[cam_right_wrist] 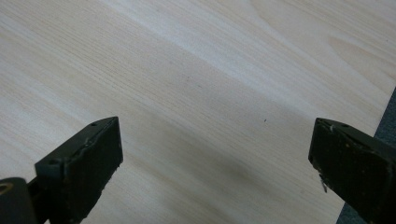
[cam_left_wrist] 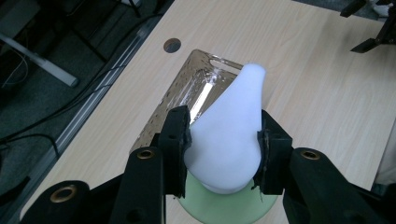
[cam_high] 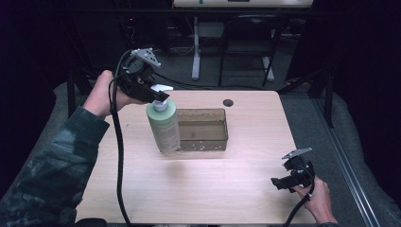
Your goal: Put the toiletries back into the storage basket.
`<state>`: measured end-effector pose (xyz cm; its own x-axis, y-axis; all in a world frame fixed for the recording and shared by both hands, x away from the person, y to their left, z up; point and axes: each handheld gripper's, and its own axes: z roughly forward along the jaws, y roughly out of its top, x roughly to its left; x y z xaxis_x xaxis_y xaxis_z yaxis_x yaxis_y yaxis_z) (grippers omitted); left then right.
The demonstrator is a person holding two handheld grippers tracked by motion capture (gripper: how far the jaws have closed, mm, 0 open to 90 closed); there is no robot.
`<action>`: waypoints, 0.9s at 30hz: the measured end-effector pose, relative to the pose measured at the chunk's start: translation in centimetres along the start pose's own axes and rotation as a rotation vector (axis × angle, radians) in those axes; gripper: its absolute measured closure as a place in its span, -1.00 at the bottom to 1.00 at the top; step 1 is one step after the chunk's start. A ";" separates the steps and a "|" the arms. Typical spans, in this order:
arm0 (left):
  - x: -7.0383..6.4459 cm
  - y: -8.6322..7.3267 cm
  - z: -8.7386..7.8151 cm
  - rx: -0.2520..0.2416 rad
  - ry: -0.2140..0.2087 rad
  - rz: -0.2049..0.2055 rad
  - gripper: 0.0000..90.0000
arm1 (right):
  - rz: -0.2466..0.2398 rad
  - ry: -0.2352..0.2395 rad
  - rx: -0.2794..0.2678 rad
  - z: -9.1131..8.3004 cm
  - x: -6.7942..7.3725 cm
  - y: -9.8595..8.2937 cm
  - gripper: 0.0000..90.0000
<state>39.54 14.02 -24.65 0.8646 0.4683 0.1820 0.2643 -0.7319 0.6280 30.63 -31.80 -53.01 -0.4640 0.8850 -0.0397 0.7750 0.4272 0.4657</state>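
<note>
A pale green pump bottle (cam_high: pixel 163 126) with a white pump head (cam_left_wrist: pixel 229 130) hangs upright above the table, just left of a clear plastic bin (cam_high: pixel 202 129). My left gripper (cam_high: pixel 152 94) is shut on the white pump head, one black jaw on each side. In the left gripper view the bin (cam_left_wrist: pixel 187 88) lies beyond the pump head. My right gripper (cam_high: pixel 280 182) rests low over the table's front right corner, open with nothing between its jaws (cam_right_wrist: pixel 215 163).
The light wooden table (cam_high: pixel 198 194) has a round cable hole (cam_high: pixel 228 102) behind the bin. Table legs and cables stand on the dark floor beyond the far edge. The right gripper is near the table's right edge (cam_right_wrist: pixel 383 126).
</note>
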 end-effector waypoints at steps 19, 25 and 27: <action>1.3 1.4 0.4 0.005 0.040 -0.030 0.38 | -0.002 0.002 0.002 0.0 0.1 -0.1 -0.94; 2.1 1.8 0.5 0.011 0.063 -0.044 0.38 | 0.002 0.001 0.001 0.0 0.1 -0.1 -0.94; 2.4 1.8 0.6 0.008 0.069 -0.061 0.38 | 0.001 0.002 0.001 0.0 0.1 -0.1 -0.94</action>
<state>42.36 13.56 -23.53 0.8157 0.5445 0.1954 0.3188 -0.7049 0.6336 30.51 -31.77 -53.09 -0.4638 0.8851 -0.0377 0.7759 0.4264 0.4649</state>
